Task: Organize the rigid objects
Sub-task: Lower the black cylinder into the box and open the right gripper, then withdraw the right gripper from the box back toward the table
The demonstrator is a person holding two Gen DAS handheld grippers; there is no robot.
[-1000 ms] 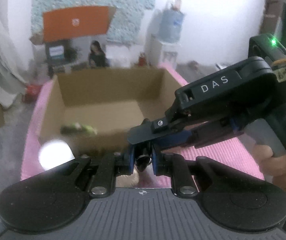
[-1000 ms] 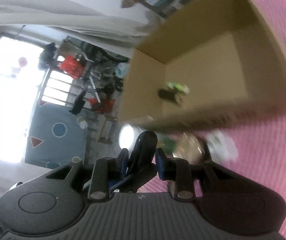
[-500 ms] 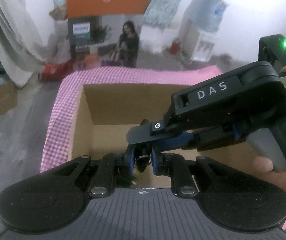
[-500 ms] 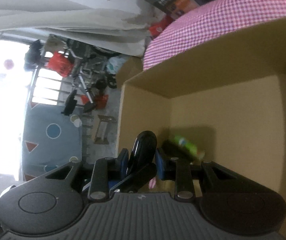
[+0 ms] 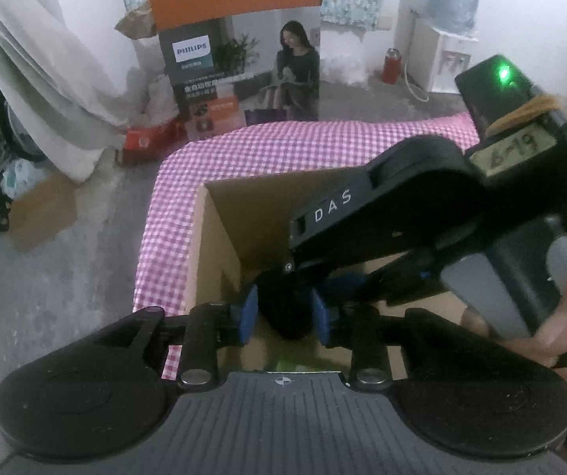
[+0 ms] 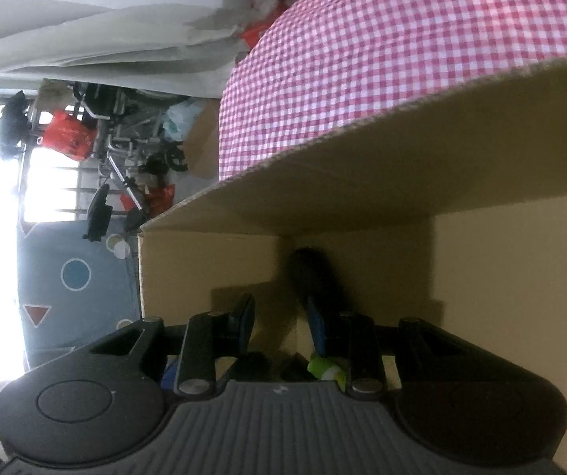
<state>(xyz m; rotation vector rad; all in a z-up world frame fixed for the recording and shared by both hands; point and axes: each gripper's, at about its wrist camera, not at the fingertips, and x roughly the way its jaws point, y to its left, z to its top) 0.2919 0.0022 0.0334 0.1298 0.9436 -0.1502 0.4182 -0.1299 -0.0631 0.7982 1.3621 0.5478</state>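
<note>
A black elongated object (image 5: pixel 287 308) hangs between both grippers inside an open cardboard box (image 5: pixel 220 245). My left gripper (image 5: pixel 283 316) has its blue pads apart on either side of it. My right gripper (image 6: pixel 283 316) is open too; the black object (image 6: pixel 311 273) leans against its right pad, near the box's inner corner. The right gripper's body (image 5: pixel 422 206) crosses the left wrist view from the right. A green and white item (image 6: pixel 325 368) lies on the box floor just under the right gripper.
The box (image 6: pixel 362 198) stands on a table with a pink checked cloth (image 5: pixel 283 146). Beyond the table edge are a grey floor, a Philips carton (image 5: pixel 240 39), a white curtain (image 5: pixel 46 59) and a water dispenser (image 5: pixel 446 51).
Both grippers have moved forward and down into the box and their jaws have opened. The black object, clamped before, now sits loose between the pads.
</note>
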